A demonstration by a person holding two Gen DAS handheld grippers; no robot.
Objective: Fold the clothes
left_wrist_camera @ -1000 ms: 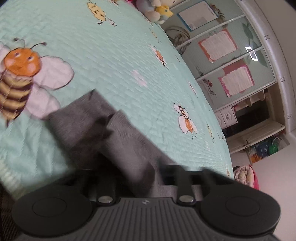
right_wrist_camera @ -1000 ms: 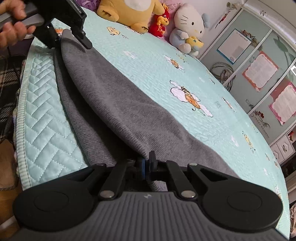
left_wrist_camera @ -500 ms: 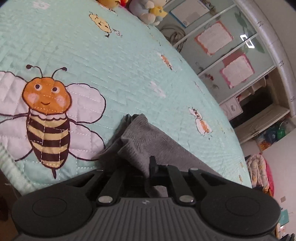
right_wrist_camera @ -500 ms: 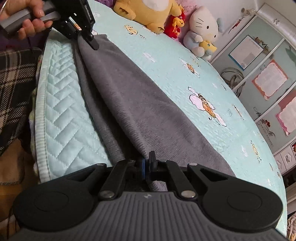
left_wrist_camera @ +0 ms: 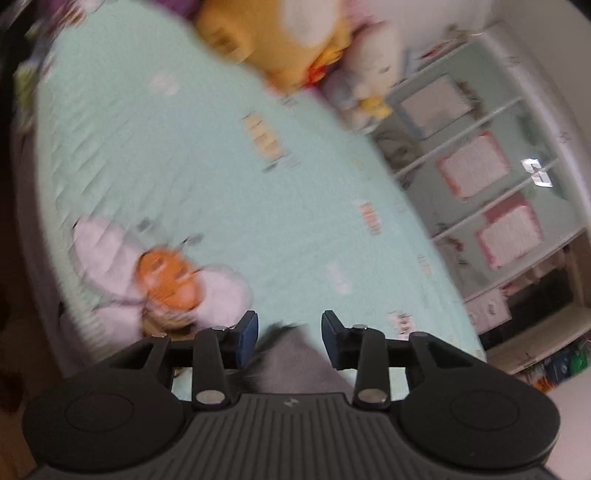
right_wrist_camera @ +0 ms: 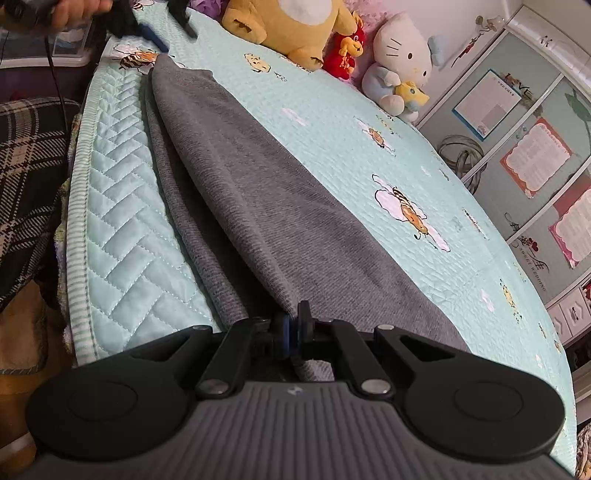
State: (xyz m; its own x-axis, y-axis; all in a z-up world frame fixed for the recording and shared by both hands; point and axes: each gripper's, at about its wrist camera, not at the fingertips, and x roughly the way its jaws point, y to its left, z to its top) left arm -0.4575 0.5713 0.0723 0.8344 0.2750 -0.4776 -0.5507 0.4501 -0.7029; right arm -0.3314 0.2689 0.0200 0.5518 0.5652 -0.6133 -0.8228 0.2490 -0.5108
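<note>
Closest in, the right claw [right_wrist_camera: 291, 328] is pinched tight on the near end of the grey garment [right_wrist_camera: 258, 192], its blue pads pressed together with cloth between them. From that claw the garment runs away as a long doubled strip along the edge of the bed [right_wrist_camera: 122, 221], one layer lying over another, with the lower layer showing on the claw's left side. At the far end of the strip the left claw [left_wrist_camera: 290, 332] stands wide, holding nothing; in its own blurred view a tip of grey cloth lies just below and between its parted fingers. The right view shows it lifted clear above the far corner of the cloth, held in a hand [right_wrist_camera: 77, 9]. Beyond both claws sit a yellow plush [right_wrist_camera: 295, 26] and a white cat plush [right_wrist_camera: 402, 59]. The risk, as I judge it, lies in the one-sided hold: a pull from the right claw with the far end free could drag the top layer askew, or slide the strip off the bed edge.
</note>
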